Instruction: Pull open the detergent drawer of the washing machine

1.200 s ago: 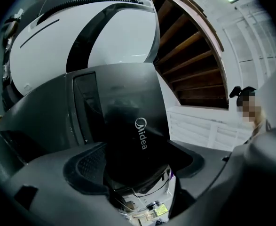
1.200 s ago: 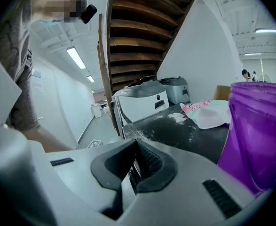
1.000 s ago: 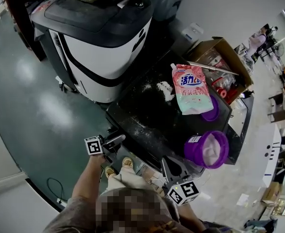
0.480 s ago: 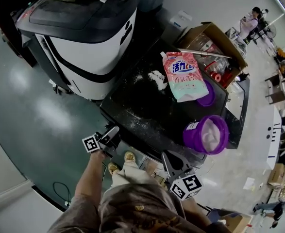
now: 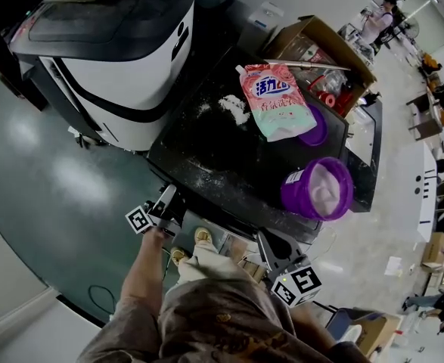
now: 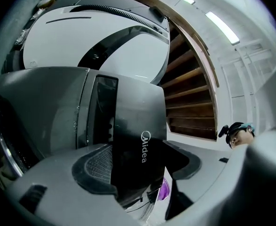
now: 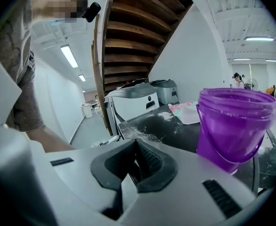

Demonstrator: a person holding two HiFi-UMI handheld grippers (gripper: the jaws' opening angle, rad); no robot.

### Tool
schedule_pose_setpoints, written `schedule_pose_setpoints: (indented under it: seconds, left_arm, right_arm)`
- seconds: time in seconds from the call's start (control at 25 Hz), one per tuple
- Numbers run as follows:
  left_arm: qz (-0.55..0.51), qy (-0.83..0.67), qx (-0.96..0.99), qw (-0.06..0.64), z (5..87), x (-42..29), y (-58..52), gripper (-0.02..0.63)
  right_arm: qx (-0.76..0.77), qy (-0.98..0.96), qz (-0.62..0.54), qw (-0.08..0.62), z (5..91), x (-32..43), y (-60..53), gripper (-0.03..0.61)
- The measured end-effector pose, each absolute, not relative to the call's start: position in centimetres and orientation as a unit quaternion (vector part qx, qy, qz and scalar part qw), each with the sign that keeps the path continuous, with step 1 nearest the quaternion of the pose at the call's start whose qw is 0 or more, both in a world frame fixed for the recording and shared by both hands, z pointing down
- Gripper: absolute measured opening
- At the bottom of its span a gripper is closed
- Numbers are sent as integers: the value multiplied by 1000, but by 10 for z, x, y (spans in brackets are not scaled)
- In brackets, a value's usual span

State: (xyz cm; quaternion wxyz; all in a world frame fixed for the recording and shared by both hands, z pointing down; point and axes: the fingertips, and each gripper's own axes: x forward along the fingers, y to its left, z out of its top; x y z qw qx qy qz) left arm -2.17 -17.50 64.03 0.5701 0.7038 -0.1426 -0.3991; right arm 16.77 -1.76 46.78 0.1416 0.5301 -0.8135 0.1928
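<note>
Black glossy plastic, marked with a brand name, forms the front of the detergent drawer (image 6: pixel 138 140): a narrow, smooth panel set at the front corner of the washing machine (image 5: pixel 229 157) on the person's left, with a dark slot seen beside it against the grey body. Whether it is drawn out at all cannot be told. The panel is straddled by the left hand-held gripper (image 6: pixel 142 169), whose pads are seen pressed, or very nearly so, against its two sides, so a hold on the drawer is judged to be made. Slipping is the first danger: little purchase is offered by so smooth a face, and if the pull is made askew rather than straight out, the pads may be dragged off or the drawer jammed in its slide. A sharp tug could also be passed into the machine, on which a purple bucket (image 5: pixel 318 189) of white powder is stood close to the front edge, with a pink detergent pouch (image 5: pixel 273 100) and spilled powder (image 5: pixel 233 108) farther back (some is plainly scattered already). The right hand-held gripper (image 7: pixel 135 166) is carried empty with its jaws fully together, just beside the bucket, which could be knocked if that hand is swung.
</note>
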Motion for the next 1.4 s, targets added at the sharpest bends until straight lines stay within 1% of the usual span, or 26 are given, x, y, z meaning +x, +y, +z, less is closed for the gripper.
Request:
schedule_pose_setpoints:
  seconds: [0.44, 1.4]
  left_arm:
    - [-409, -149, 700, 566, 640, -23, -172, 322]
    - [-423, -179, 686, 564, 640, -61, -119, 321]
  right_arm:
    - [529, -814, 191, 144, 469, 170, -3, 5]
    - [479, -846, 185, 145, 469, 144, -4, 5]
